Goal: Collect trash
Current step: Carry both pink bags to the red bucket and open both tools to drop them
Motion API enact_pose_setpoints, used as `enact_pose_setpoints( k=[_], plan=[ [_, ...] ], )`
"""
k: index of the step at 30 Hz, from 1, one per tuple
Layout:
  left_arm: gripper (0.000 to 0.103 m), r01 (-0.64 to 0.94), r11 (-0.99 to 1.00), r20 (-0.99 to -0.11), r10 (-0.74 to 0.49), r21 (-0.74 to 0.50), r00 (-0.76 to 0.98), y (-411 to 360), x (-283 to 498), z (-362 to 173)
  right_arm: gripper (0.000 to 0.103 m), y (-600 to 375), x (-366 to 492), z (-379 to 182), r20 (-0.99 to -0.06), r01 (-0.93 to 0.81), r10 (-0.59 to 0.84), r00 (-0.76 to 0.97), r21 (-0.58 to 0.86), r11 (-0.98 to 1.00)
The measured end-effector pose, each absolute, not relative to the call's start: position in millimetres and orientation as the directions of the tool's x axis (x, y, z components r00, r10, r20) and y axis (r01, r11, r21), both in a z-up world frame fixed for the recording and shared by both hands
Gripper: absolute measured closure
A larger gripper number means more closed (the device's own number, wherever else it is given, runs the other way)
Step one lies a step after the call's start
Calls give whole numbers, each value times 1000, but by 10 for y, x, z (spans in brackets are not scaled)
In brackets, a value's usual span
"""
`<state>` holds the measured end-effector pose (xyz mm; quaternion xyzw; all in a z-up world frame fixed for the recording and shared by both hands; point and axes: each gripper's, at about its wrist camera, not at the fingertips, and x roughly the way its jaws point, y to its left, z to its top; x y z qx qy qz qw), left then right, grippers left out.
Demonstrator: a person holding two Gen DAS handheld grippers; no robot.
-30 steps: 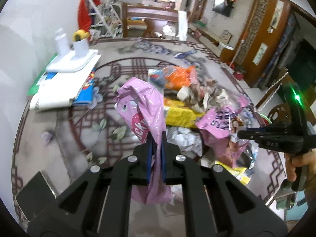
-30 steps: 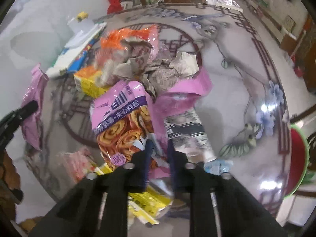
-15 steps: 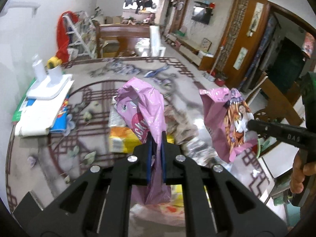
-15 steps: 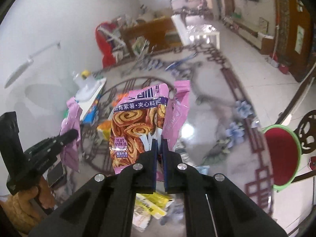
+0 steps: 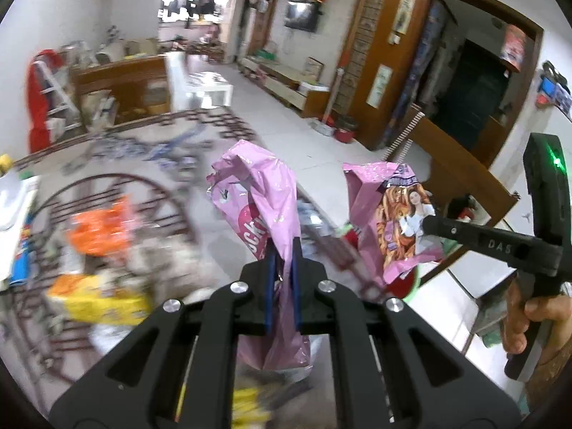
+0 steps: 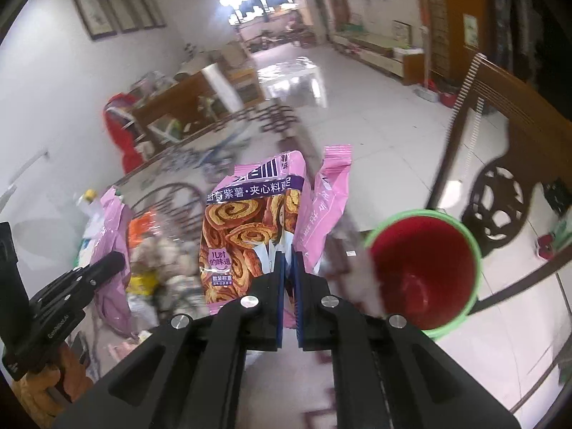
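My left gripper (image 5: 282, 250) is shut on a crumpled pink plastic bag (image 5: 257, 196) and holds it up above the table. My right gripper (image 6: 289, 261) is shut on a pink snack wrapper printed with pastry rolls (image 6: 246, 225), also lifted; that wrapper shows in the left wrist view (image 5: 389, 214) at the tip of the right gripper (image 5: 429, 223). A red bin with a green rim (image 6: 422, 268) stands on the floor just right of the right gripper. The left gripper (image 6: 114, 259) with its pink bag (image 6: 112, 221) shows at left in the right wrist view.
More trash lies on the patterned round table (image 5: 107, 186): an orange wrapper (image 5: 100, 228), a yellow packet (image 5: 103, 302), crumpled paper. White items (image 5: 14, 200) sit at the table's far left. A wooden chair (image 6: 500, 164) stands beside the bin. Tiled floor stretches beyond.
Both grippers have risen and swung right with their wrappers, away from the trash pile. The red bin has come into the right wrist view, close beside the right gripper.
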<state>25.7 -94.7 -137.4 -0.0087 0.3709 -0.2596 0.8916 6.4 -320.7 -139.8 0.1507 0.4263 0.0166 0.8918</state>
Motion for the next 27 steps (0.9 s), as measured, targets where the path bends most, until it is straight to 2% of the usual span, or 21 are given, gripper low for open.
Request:
enact_pose_setpoints(
  k=[7, 15, 16, 17, 18, 20, 21, 22, 27],
  plan=[
    [95, 508, 824, -678, -525, -253, 514, -1859, 507, -1513, 98, -4058, 37, -1646, -789, 202, 112, 605, 287, 936],
    [95, 601, 763, -704, -562, -237, 435, -2734, 699, -1678, 98, -4727, -15, -1917, -821, 306, 92, 563, 310, 900],
    [92, 611, 754, -706, -567, -240, 424, -2799, 705, -1678, 97, -4785, -2, -1941, -822, 314, 94, 562, 317, 895],
    [83, 618, 750, -708, -569, -237, 418, -2866, 714, -1682, 97, -4852, -2, -1960, -821, 321, 97, 562, 325, 890],
    [78, 628, 742, -708, -574, -237, 411, -2924, 716, -1685, 94, -4889, 3, -1965, -821, 328, 98, 563, 330, 885],
    [54, 642, 730, -705, -582, -234, 405, -2983, 725, -1680, 88, -4969, 17, -1972, -824, 348, 76, 561, 318, 882],
    [51, 646, 727, -700, -586, -232, 408, -2991, 725, -1665, 69, -4995, 13, -1966, -823, 360, 63, 564, 314, 878],
    [51, 649, 725, -696, -589, -232, 410, -2999, 716, -1656, 57, -5040, 13, -1957, -819, 371, 54, 571, 315, 874],
    [51, 619, 747, -702, -575, -241, 421, -2958, 759, -1608, 57, -5020, 44, -1892, -813, 365, 22, 582, 285, 886]
  ],
)
